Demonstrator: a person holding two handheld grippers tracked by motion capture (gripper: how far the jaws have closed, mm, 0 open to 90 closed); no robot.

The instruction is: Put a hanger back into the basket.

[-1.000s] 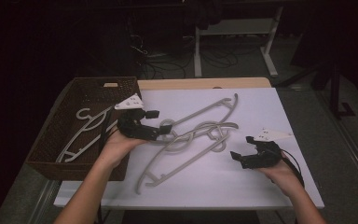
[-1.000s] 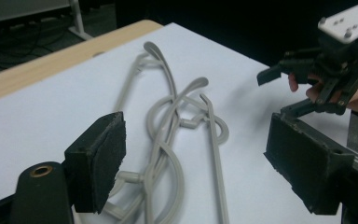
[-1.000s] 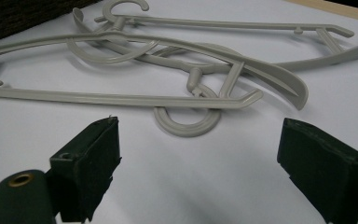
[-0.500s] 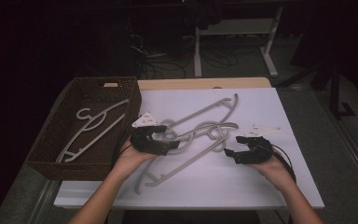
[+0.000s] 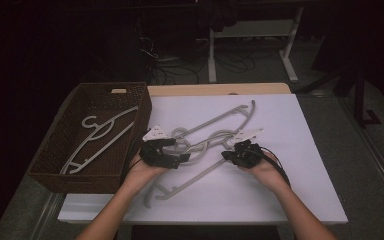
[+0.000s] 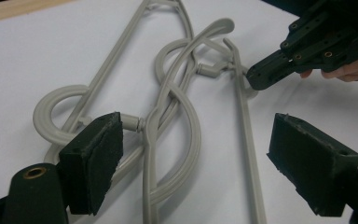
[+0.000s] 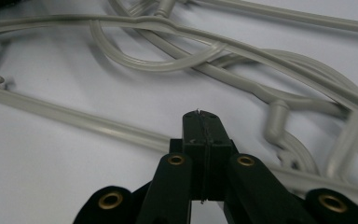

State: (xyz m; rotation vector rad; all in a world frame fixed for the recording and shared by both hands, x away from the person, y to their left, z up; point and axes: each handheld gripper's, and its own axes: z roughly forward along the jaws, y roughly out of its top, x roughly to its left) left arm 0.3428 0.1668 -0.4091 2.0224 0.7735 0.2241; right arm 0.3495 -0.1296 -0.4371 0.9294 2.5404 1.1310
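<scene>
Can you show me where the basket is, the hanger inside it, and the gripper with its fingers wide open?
basket point(image 5: 139, 116), high view, on its right wall.
hanger in the basket point(image 5: 111, 123), high view, on its upper arm.
left gripper point(image 6: 196, 168), left gripper view, midway between its open fingers.

Dark rm, white table point(image 5: 300, 130), desk legs point(image 5: 252, 50) behind, cables point(image 5: 170, 60) on floor

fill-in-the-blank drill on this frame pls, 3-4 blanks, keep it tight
1. The left gripper has its fingers ____ over the tangled hangers.
2. The fingers of the right gripper are pressed ____, holding nothing.
3. One hanger lies inside the wicker ____ at the table's left.
4. The tangled hangers lie on a ____ sheet covering the table.

Missing words: open; shut; basket; white
</scene>
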